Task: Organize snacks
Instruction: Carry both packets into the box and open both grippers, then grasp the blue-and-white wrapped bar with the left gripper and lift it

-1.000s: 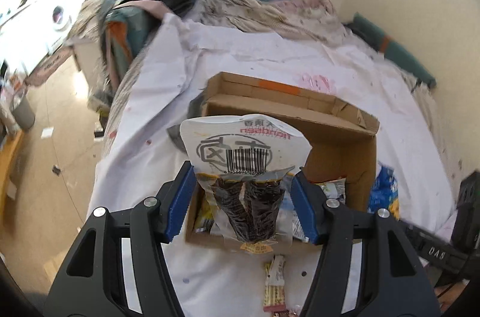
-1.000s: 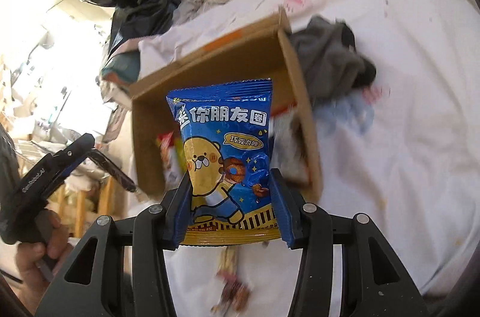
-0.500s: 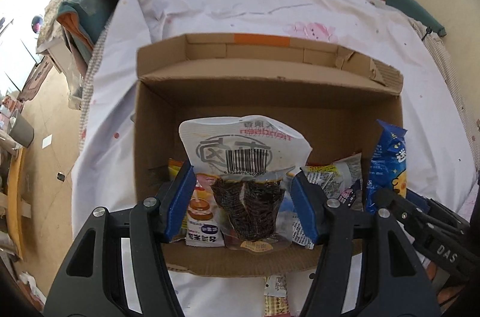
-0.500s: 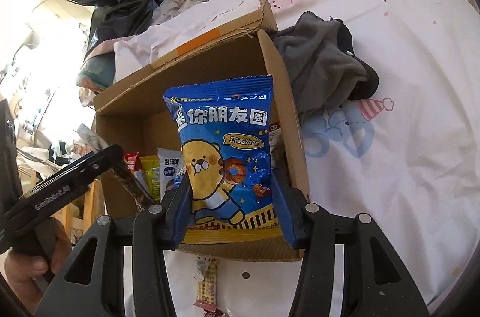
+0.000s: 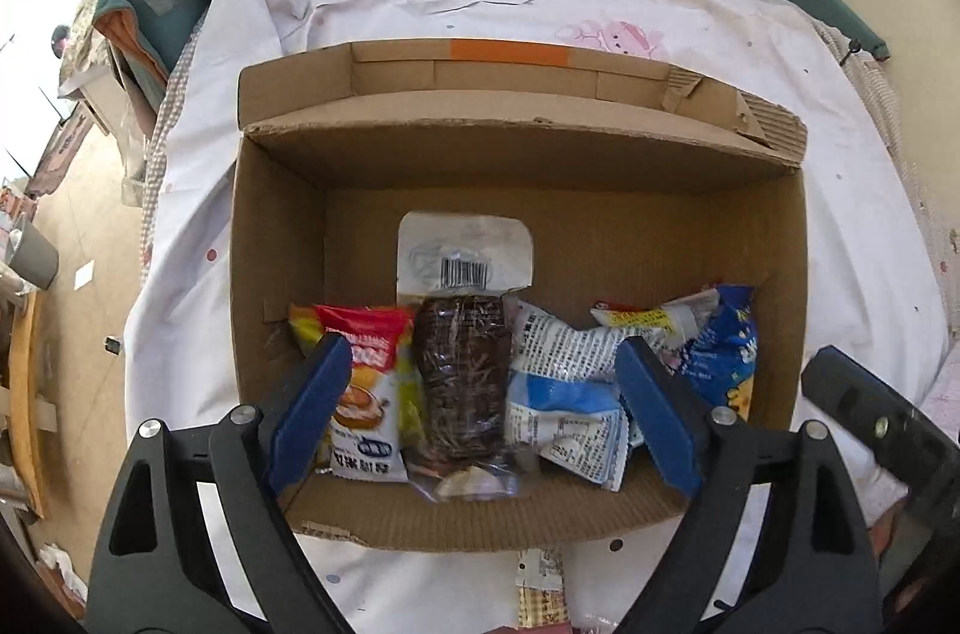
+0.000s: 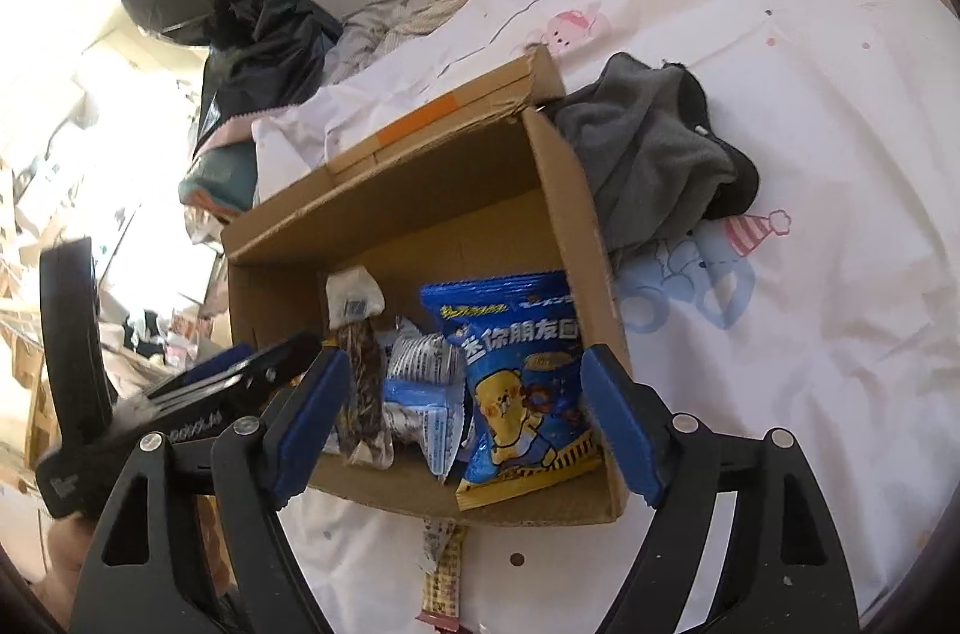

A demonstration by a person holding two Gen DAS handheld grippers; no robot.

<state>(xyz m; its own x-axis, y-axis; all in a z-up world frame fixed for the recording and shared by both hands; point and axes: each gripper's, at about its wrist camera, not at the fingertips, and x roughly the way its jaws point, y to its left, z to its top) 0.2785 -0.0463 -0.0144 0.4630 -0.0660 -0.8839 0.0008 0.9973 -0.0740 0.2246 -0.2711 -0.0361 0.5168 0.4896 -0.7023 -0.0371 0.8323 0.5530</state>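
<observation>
An open cardboard box [image 5: 282,238] sits on the white bedsheet and holds several snack packets. My left gripper [image 5: 480,412] is open just above the box's near edge; the clear pouch of dark snack [image 5: 462,370] with a white barcode top lies in the box between its fingers, free. My right gripper [image 6: 465,424] is open too; the blue bear packet [image 6: 522,394] lies in the box [image 6: 558,190] at its right wall, free. The blue packet also shows in the left wrist view [image 5: 723,358].
A wrapped snack bar [image 6: 441,574] lies on the sheet in front of the box, also in the left wrist view [image 5: 540,586]. A grey garment [image 6: 654,154] lies against the box's right side. Rumpled bedding and a black bag are behind. The floor drops off at left.
Both grippers have opened and let go: the dark snack pouch and the blue bear packet now lie in the box. Both grippers moved closer over the box.
</observation>
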